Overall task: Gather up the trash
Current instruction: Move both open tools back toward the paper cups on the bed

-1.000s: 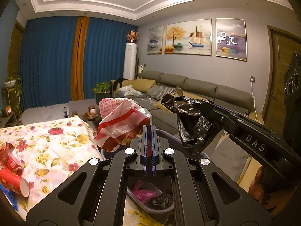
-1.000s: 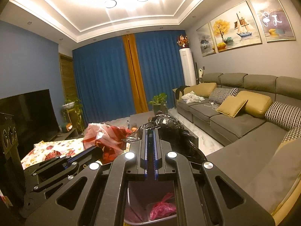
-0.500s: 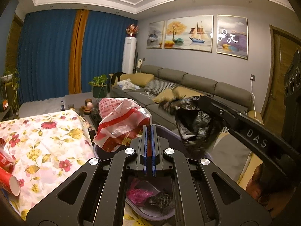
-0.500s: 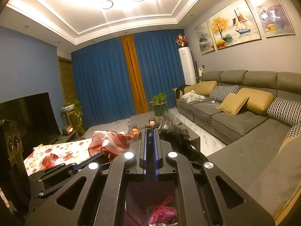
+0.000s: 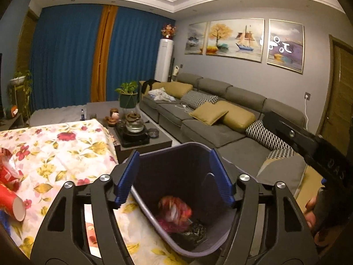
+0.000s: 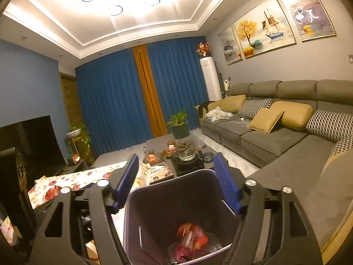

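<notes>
A dark purple trash bin [image 5: 176,159] stands beside the flowered table, right below both grippers; it also shows in the right wrist view [image 6: 158,198]. My left gripper [image 5: 174,176] is open and empty above the bin. My right gripper [image 6: 176,181] is open and empty above it too. A red-and-white plastic bag [image 5: 175,208] lies blurred inside the bin on a pink bag and a black bag [image 5: 194,231]; the red bag also shows in the right wrist view [image 6: 192,236]. Red paper cups [image 5: 11,201] lie on the table at the left.
A flowered tablecloth [image 5: 55,150] covers the table left of the bin. A dark coffee table with a tea set [image 5: 134,130] stands beyond it. A grey sofa with cushions [image 5: 209,119] runs along the right. A TV [image 6: 26,143] is at the left.
Both grippers have opened. The red-and-white bag left the left gripper and the black bag left the right gripper; both dropped into the bin.
</notes>
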Demonstrator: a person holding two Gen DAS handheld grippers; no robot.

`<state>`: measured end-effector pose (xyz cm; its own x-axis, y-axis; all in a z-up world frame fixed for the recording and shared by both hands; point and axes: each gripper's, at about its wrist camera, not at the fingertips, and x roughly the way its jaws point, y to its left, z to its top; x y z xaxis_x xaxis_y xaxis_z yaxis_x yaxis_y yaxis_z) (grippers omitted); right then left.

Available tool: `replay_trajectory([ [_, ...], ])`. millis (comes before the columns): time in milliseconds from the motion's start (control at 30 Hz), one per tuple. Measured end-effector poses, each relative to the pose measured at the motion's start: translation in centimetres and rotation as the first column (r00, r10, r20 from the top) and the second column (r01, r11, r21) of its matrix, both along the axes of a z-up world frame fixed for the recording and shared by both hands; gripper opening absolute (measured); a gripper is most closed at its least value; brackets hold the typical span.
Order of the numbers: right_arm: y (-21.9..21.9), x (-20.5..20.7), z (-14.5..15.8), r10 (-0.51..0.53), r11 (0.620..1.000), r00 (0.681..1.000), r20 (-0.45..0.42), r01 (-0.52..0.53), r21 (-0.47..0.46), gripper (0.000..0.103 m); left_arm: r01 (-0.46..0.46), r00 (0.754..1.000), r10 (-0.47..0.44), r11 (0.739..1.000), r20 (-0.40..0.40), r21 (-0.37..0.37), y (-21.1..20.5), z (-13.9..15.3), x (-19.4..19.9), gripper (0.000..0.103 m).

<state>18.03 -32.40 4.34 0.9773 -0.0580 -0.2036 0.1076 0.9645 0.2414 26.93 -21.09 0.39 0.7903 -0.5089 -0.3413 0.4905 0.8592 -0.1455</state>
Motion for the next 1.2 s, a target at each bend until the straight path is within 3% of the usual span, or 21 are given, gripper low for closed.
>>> replay_trajectory([
  [100,0.7,-0.9,0.1,0.0,1.0,1.0,0.001,0.0,-0.013,0.079,-0.031,0.999,0.031,0.999,0.023,0.006,1.1,0.3,-1.0,0.074],
  [367,3.2,-2.8,0.0,-0.005,0.998,1.0,-0.001,0.005,-0.06,0.08,-0.126,0.991,0.125,0.992,0.045,0.016,5.7,0.7,-3.9,0.077],
  [633,7.4,-3.7,-1.2,0.071,0.995,0.997,-0.036,-0.074,-0.067,0.081,-0.24,0.969,0.239,0.971,0.063,0.013,12.3,0.7,-7.4,0.078],
  [800,11.2,-3.4,-2.6,0.126,0.987,0.988,-0.089,-0.134,-0.085,0.081,-0.338,0.939,0.336,0.94,0.072,0.034,17.3,0.0,-9.9,0.078],
  [1033,16.0,-2.6,-5.0,0.17,0.975,0.974,-0.152,-0.189,-0.119,0.08,-0.486,0.873,0.483,0.874,0.059,0.029,24.4,-1.2,-12.7,0.078],
  [1200,18.9,-1.7,-6.5,0.194,0.958,0.96,-0.203,-0.23,-0.169,0.072,-0.557,0.83,0.554,0.83,0.065,0.022,28.1,-1.5,-13.9,0.078],
])
